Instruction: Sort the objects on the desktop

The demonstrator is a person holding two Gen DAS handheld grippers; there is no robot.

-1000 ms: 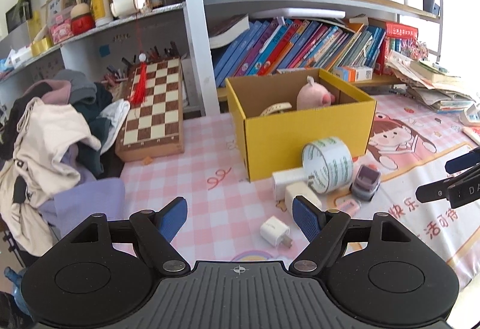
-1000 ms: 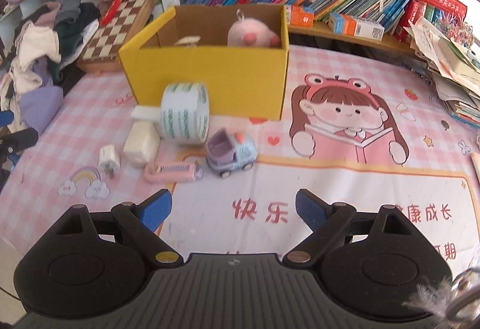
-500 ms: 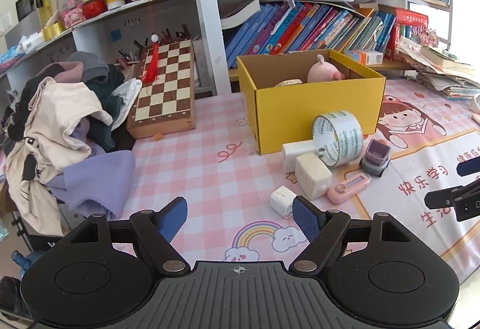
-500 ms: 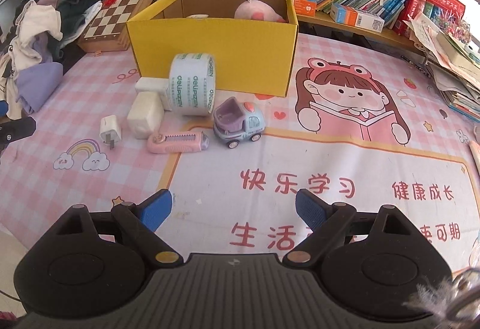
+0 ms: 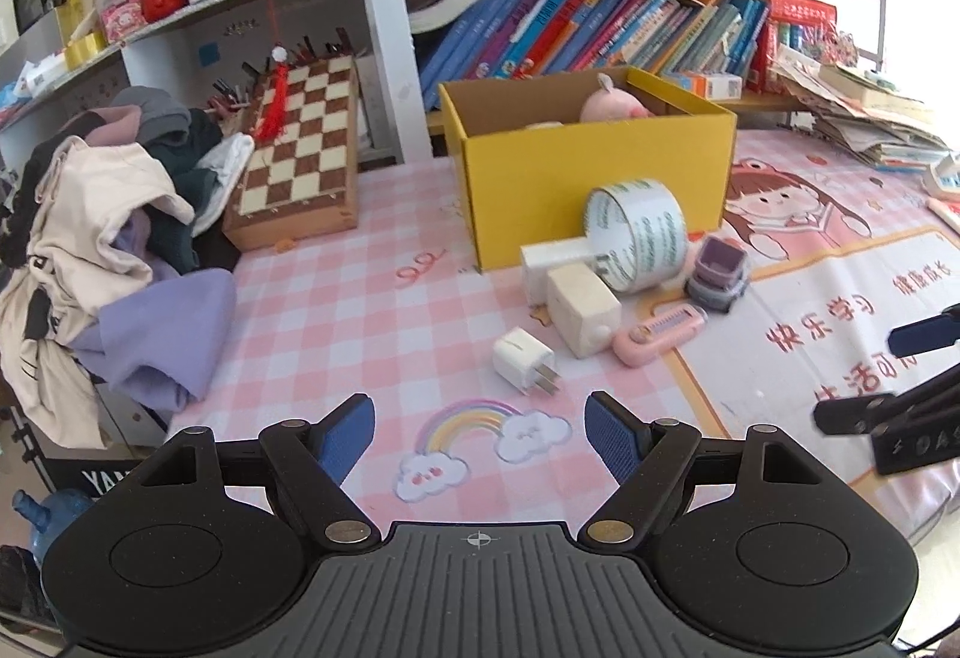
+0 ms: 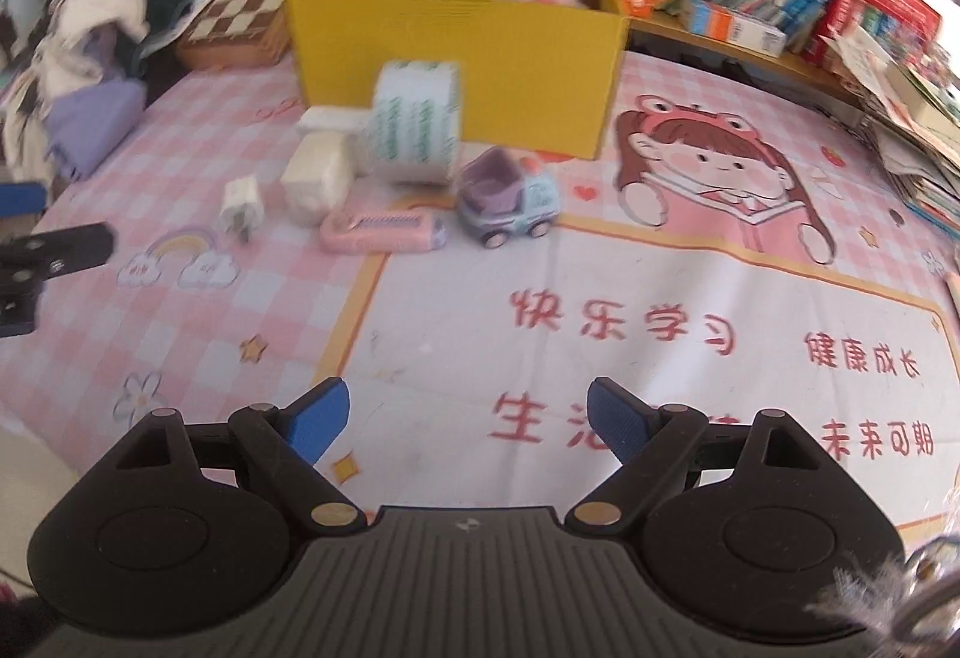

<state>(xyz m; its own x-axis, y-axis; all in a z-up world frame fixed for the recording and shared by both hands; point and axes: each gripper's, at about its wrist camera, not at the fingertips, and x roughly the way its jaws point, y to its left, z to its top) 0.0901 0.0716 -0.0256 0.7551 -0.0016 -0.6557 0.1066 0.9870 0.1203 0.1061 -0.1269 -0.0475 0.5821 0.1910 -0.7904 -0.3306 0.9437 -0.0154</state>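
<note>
Both released: left tool (image 5: pixel 480 427) spread wide above the white plug (image 5: pixel 523 360); right tool (image 6: pixel 462 418) empty; loose clutter bunched beside the yellow box (image 5: pixel 600 172), likely for short transfers.

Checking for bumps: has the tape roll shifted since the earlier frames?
No. The tape roll still stands against the yellow box, beside the toy car.

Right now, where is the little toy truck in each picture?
Left wrist view: the toy truck sits right of centre, just right of the tape roll.
Right wrist view: the toy truck sits near the centre, below and right of the tape roll.
Shared landmark: the yellow box, behind the truck in both views.
</note>
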